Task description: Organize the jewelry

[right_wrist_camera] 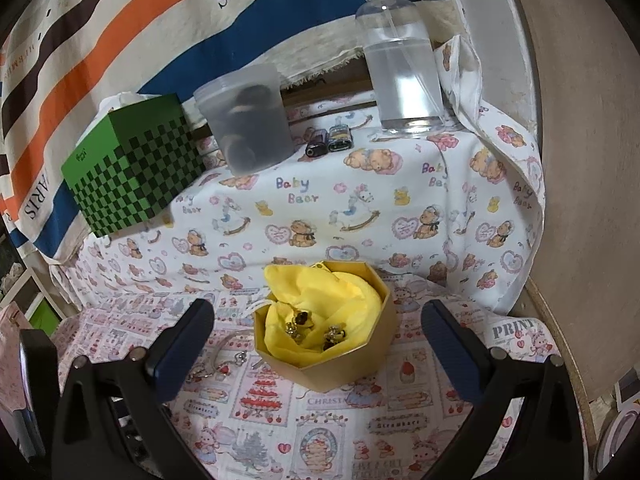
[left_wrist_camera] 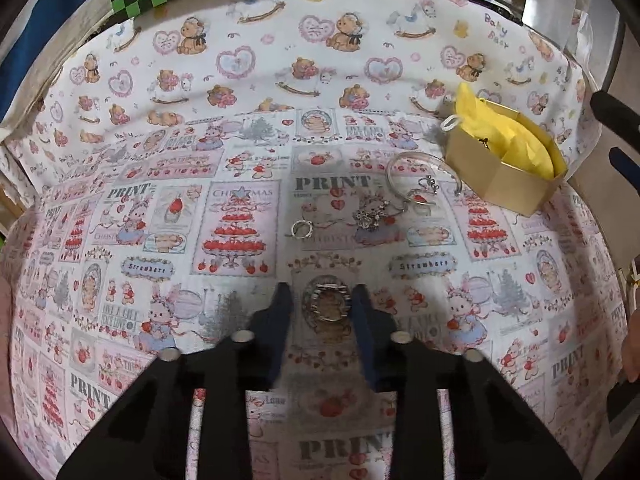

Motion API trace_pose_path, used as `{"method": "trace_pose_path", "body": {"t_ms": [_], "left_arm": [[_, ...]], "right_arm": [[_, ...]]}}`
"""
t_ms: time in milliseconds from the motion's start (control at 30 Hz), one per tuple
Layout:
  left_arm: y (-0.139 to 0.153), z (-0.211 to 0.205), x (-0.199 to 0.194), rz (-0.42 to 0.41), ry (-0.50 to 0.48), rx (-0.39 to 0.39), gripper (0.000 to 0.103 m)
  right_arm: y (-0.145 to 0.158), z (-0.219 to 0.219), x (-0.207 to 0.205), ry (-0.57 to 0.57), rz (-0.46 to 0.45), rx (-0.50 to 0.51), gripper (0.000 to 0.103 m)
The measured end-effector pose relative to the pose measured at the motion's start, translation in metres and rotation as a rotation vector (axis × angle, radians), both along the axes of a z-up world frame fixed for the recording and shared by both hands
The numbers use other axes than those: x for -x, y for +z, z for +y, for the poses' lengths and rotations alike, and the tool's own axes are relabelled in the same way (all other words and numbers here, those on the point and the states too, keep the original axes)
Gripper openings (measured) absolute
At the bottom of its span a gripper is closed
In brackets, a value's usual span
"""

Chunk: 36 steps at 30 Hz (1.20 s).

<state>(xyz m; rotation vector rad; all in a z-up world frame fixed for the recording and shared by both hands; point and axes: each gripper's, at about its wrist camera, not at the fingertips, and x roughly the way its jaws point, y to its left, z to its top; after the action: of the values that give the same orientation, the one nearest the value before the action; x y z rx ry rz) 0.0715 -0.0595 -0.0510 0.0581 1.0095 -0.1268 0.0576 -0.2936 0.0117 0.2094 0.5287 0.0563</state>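
In the left wrist view my left gripper point(left_wrist_camera: 323, 300) stands over the patterned cloth with its two fingers on either side of a silver beaded ring point(left_wrist_camera: 327, 300), close to it; whether they press it I cannot tell. Farther off lie a small silver ring point(left_wrist_camera: 302, 229), a sparkly brooch point(left_wrist_camera: 370, 214), a thin bangle point(left_wrist_camera: 424, 176) and a crown ring point(left_wrist_camera: 428, 184). A gold octagonal box point(left_wrist_camera: 504, 176) lined with yellow tissue stands at the right. In the right wrist view my right gripper point(right_wrist_camera: 320, 340) is open on either side of that box point(right_wrist_camera: 332, 364), which holds dark gold earrings point(right_wrist_camera: 316, 328).
At the back in the right wrist view stand a green checkered box point(right_wrist_camera: 132, 172), a cloudy plastic tub point(right_wrist_camera: 248, 116), a clear pump bottle point(right_wrist_camera: 404, 68) and two small dark objects point(right_wrist_camera: 330, 140). A beige wall point(right_wrist_camera: 580, 160) closes the right side.
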Motion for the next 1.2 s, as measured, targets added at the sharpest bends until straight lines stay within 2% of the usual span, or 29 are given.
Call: {"method": "trace_pose_path", "body": {"t_ms": [267, 400, 567, 933, 1200], "left_arm": [[0.005, 0.015, 0.001, 0.003, 0.02, 0.064, 0.019], [0.017, 0.025, 0.006, -0.051, 0.037, 0.1, 0.019], [0.032, 0.039, 0.012, -0.16, 0.12, 0.088, 0.019], [0.047, 0.064, 0.011, -0.264, 0.197, 0.12, 0.019], [0.05, 0.081, 0.01, -0.31, 0.251, 0.153, 0.019]], "right_arm": [[-0.001, -0.002, -0.001, -0.006, 0.006, 0.001, 0.103], [-0.001, -0.002, -0.001, -0.004, 0.009, 0.001, 0.103], [-0.002, 0.0, -0.001, 0.001, 0.008, 0.009, 0.103], [0.0, 0.017, 0.005, 0.079, -0.011, 0.019, 0.103], [0.007, 0.028, 0.011, 0.152, -0.013, -0.034, 0.103]]}}
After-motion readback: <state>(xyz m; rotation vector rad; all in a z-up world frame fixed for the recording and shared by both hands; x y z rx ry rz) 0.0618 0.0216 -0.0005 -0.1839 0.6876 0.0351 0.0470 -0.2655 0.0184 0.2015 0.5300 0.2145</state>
